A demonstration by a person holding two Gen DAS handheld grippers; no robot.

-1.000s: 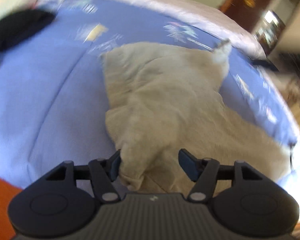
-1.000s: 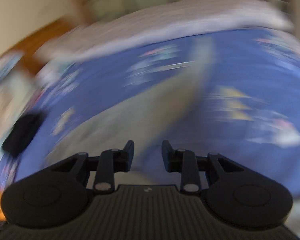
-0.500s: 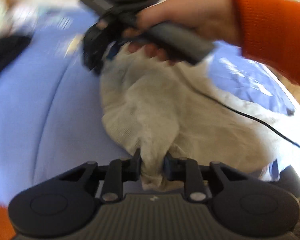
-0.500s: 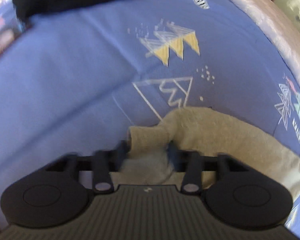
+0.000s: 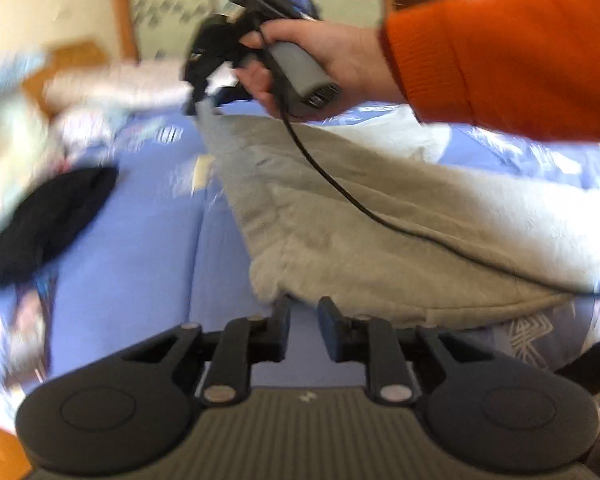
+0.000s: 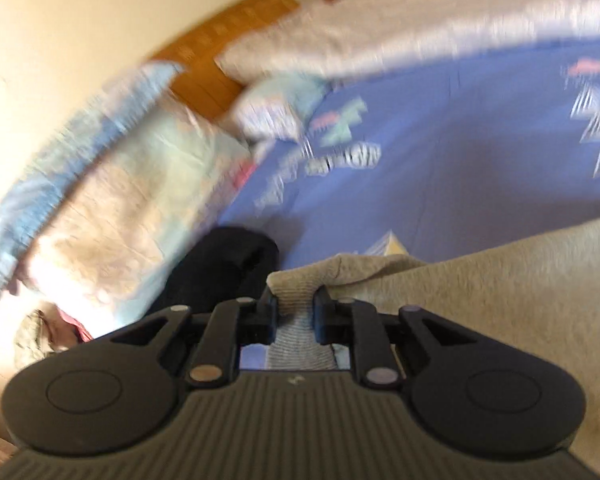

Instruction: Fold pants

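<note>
Blue patterned bedsheet point(image 6: 440, 184), wooden headboard point(image 6: 220, 48), cream wall point(image 6: 60, 20)

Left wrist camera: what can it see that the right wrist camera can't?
Only the left wrist view: a hand in an orange sleeve holding the right gripper, and its black cable. Only the right wrist view: that gripper's closing jaws up close, with the edge of the pants between them, and a striped lining. Both: the beige pants, the blue sheet and a black garment.
</note>
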